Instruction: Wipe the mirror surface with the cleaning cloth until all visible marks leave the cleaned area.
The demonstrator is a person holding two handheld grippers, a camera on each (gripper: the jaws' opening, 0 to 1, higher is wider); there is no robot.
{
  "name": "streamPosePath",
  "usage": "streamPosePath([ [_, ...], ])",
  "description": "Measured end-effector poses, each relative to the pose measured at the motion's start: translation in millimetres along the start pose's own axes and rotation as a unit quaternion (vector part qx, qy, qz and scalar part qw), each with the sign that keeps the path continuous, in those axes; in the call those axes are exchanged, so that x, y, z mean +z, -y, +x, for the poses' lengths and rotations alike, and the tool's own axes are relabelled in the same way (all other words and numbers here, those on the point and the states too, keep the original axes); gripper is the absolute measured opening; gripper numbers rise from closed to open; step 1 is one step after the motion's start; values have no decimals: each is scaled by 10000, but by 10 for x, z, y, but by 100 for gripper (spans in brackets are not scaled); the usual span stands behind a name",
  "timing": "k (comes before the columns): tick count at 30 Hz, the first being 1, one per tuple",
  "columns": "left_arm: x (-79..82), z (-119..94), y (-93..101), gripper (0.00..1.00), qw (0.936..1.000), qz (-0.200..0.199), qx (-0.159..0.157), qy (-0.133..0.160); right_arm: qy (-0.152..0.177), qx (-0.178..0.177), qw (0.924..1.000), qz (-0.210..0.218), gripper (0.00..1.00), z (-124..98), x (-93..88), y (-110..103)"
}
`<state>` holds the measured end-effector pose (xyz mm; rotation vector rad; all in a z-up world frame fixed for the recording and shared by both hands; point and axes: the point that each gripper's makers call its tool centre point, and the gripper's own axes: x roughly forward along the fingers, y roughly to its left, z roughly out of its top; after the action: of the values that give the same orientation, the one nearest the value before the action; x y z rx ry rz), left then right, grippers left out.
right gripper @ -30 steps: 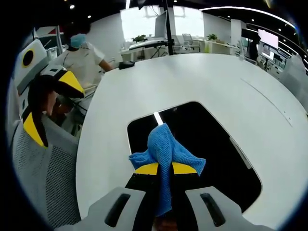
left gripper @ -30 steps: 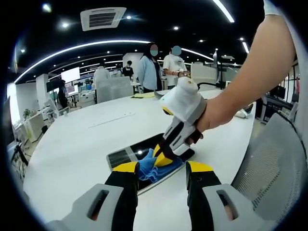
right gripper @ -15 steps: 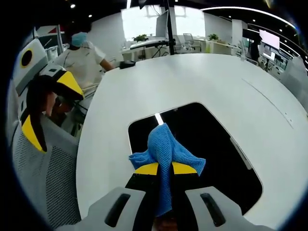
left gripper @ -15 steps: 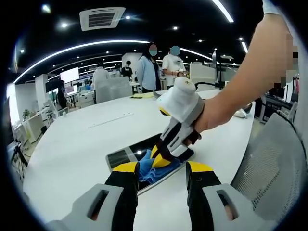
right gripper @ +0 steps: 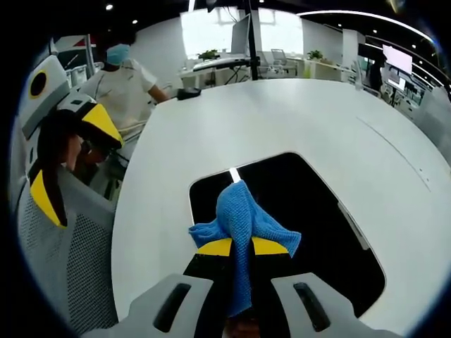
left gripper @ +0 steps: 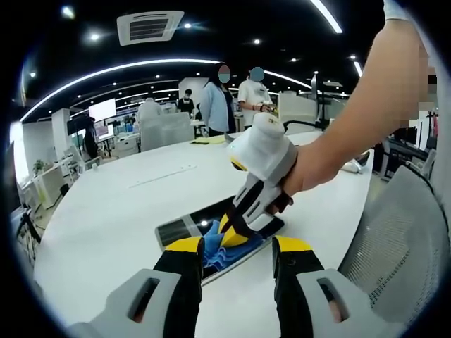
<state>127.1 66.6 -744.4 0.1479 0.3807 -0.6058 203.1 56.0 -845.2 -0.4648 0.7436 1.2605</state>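
Note:
A dark rectangular mirror (right gripper: 296, 218) lies flat on the white table (right gripper: 282, 120). My right gripper (right gripper: 241, 248) is shut on a blue cleaning cloth (right gripper: 243, 215), which it presses onto the mirror's near left part. In the left gripper view the right gripper (left gripper: 232, 236), held by a hand, pushes the blue cloth (left gripper: 215, 250) down on the mirror (left gripper: 184, 227). My left gripper (left gripper: 231, 248) hovers just short of the mirror with its jaws apart and nothing between them. The left gripper (right gripper: 60, 151) also appears at the left edge of the right gripper view.
A grey mesh chair (left gripper: 402, 239) stands at the table's edge beside the mirror. Several people (left gripper: 239, 98) stand beyond the far side of the table. A seated person in a mask (right gripper: 120, 84) is near a desk with a monitor (right gripper: 239, 39).
The right gripper and cloth have slid slightly across the mirror toward its left end. The left gripper stays where it was.

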Motion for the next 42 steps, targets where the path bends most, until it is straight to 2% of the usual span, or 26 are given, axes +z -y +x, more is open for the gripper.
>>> streamPosePath([
  [42,-6,4,-29,39,10000,-48,63,23,144,151,9998,-50,4,197,198,-97],
])
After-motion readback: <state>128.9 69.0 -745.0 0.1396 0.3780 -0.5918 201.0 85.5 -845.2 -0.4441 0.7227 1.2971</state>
